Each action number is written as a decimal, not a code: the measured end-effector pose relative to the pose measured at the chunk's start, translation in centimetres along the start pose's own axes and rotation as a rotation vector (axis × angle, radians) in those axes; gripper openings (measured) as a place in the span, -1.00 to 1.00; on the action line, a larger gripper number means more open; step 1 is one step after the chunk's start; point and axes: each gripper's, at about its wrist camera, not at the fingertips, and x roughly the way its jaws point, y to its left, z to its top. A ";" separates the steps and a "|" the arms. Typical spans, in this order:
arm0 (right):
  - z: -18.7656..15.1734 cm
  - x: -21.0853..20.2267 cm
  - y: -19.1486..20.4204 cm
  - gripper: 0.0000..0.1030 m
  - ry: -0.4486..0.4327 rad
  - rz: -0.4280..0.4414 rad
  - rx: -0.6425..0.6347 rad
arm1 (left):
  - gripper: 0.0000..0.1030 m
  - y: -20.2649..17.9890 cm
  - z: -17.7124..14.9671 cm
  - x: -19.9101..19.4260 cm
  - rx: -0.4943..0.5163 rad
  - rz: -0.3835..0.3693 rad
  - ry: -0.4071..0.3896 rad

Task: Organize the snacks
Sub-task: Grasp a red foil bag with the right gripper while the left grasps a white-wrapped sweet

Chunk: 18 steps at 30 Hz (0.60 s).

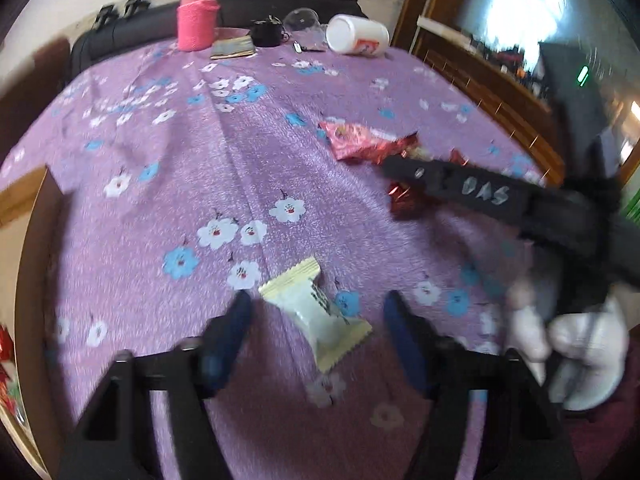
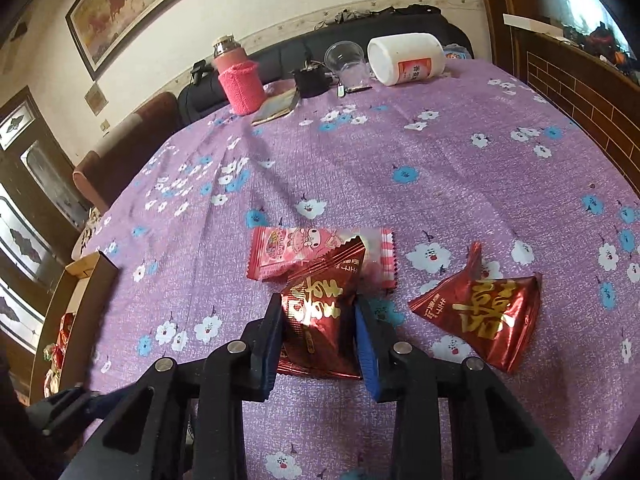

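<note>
Right gripper (image 2: 318, 320) clamped, blue pads on both sides, on a dark red foil pyramid-shaped candy pouch with gold lettering (image 2: 320, 316); pouch apparently at or just off the purple floral tablecloth (image 2: 460, 152), cannot tell which. Just behind it, partly overlapped, a flat pink cartoon-printed snack wrapper (image 2: 288, 254). Off to the right, apart from the jaws, a second dark red foil pyramid pouch with a large gold character (image 2: 484, 312), lying untouched.

Left gripper (image 1: 316, 312) spread wide, holding nothing, poised around a pale cream rectangular snack packet with crimped ends (image 1: 320, 312) lying flat on the cloth; neither blue finger touching it, though motion blur makes the edges soft.

Further out, at the left table edge, an open brown cardboard box (image 2: 86, 272) with red and colourful wrappers already inside: probably the collecting place. At the far edge, unrelated clutter: pink-sleeved flask (image 2: 238, 80), tipped white plastic jar (image 2: 404, 60), clear plastic cup (image 2: 346, 58).

Judged partway done: some snacks boxed, four loose on the cloth, one of those gripped, one about to be, two untouched.
</note>
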 end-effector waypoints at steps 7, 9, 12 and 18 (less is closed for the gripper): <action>-0.2 -0.6 0.4 -0.32 -0.031 -0.003 -0.006 | -0.62 1.0 -0.1 -0.5 -0.005 0.029 -0.031; -0.2 -1.1 0.4 -0.32 -0.054 0.001 -0.002 | -0.62 1.8 -0.2 -1.7 -0.037 0.010 -0.051; -0.2 -1.7 0.5 -0.32 -0.085 0.021 0.003 | -0.62 3.3 -0.4 -3.9 -0.084 -0.017 -0.087; -0.5 -2.2 1.7 -0.32 -0.106 0.009 -0.033 | -0.61 9.6 -1.7 -10.8 -0.205 -0.027 -0.197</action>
